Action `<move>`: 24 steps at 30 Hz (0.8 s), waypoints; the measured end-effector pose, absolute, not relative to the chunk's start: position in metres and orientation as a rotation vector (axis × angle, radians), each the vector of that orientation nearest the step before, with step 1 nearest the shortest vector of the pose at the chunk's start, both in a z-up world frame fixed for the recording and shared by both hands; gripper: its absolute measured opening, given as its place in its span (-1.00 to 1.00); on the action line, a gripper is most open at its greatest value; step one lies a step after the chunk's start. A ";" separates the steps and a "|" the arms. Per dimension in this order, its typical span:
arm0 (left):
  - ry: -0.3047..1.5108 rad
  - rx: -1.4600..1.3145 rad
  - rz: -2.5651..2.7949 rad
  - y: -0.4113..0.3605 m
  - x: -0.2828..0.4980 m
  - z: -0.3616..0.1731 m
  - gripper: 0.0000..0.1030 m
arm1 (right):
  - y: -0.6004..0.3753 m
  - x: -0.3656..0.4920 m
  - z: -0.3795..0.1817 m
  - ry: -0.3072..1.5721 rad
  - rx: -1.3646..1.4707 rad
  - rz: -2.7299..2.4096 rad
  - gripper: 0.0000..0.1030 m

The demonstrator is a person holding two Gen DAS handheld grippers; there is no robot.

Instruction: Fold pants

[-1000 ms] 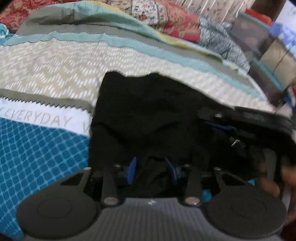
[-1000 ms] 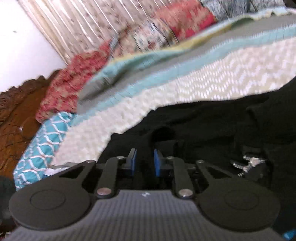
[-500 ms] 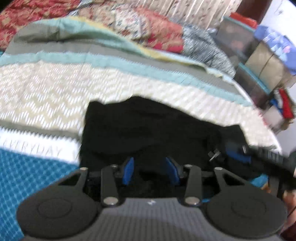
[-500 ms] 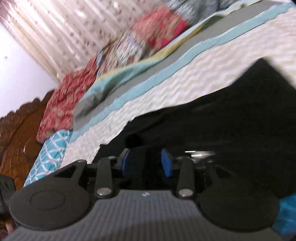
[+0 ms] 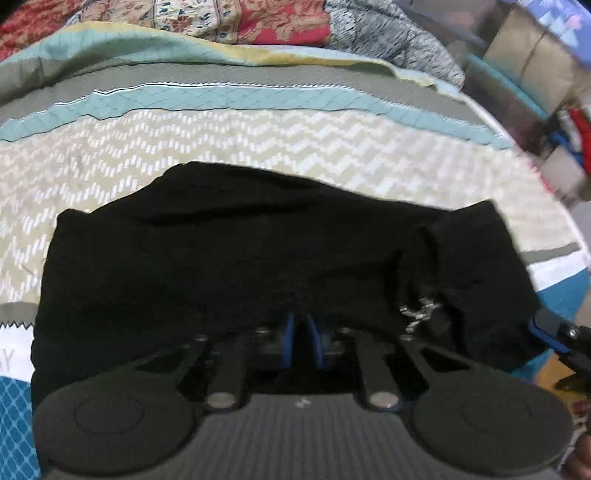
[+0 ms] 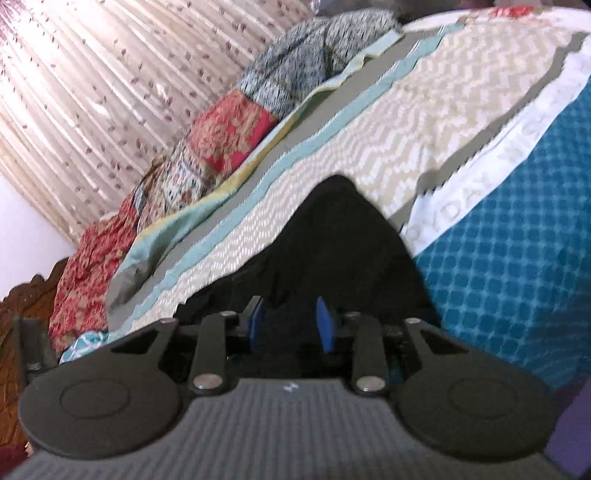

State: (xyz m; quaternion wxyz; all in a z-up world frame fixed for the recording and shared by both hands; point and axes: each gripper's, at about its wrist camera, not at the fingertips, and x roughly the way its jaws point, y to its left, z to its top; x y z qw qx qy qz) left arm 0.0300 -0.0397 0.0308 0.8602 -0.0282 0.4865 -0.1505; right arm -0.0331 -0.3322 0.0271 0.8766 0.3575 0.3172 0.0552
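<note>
The black pants [image 5: 240, 258] lie folded in a wide block on the patterned bedspread [image 5: 258, 147], with a metal clasp [image 5: 419, 314] showing near their right side. My left gripper [image 5: 300, 341] sits at the pants' near edge with its blue pads nearly together; whether cloth is between them is hard to tell. In the right wrist view the pants [image 6: 332, 251] taper to a point. My right gripper [image 6: 290, 325] is open at their near edge, with black cloth between the spread pads. The right gripper also shows at the far right of the left wrist view [image 5: 550, 332].
Folded quilts and blankets [image 5: 277, 22] are piled at the bed's far side. Boxes and clutter [image 5: 535, 62] stand beyond the bed's right edge. A floral curtain [image 6: 110, 74] hangs behind the bed, and a carved wooden headboard [image 6: 22, 314] is at the left.
My left gripper's pads have closed from wide apart to nearly touching. My right gripper has opened wider and swung to the pants' right end. The pants now lie in a wider, flatter block.
</note>
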 end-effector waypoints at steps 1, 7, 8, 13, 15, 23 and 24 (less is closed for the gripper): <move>1.017 -0.037 -0.304 -0.041 0.029 0.029 -0.89 | -0.328 -0.029 0.021 0.697 0.735 0.119 -0.38; 1.018 0.085 -0.278 -0.057 0.025 0.033 -0.88 | -0.331 -0.016 0.002 0.770 0.774 0.121 -0.78; 1.024 0.091 -0.280 -0.059 0.025 0.036 -0.86 | -0.336 -0.022 0.008 0.741 0.792 0.128 -0.69; 0.982 -0.004 -0.351 -0.061 0.020 0.072 -0.47 | -0.353 -0.064 0.045 0.503 0.655 0.028 0.04; 0.965 -0.029 -0.377 -0.069 0.023 0.086 -0.37 | -0.358 -0.071 0.045 0.472 0.607 -0.040 0.18; 0.991 0.048 -0.533 -0.154 0.035 0.108 0.11 | -0.348 -0.048 0.012 0.645 0.668 -0.037 -0.66; 1.000 0.053 -0.548 -0.165 0.037 0.108 0.13 | -0.342 -0.047 0.021 0.628 0.631 -0.013 -0.68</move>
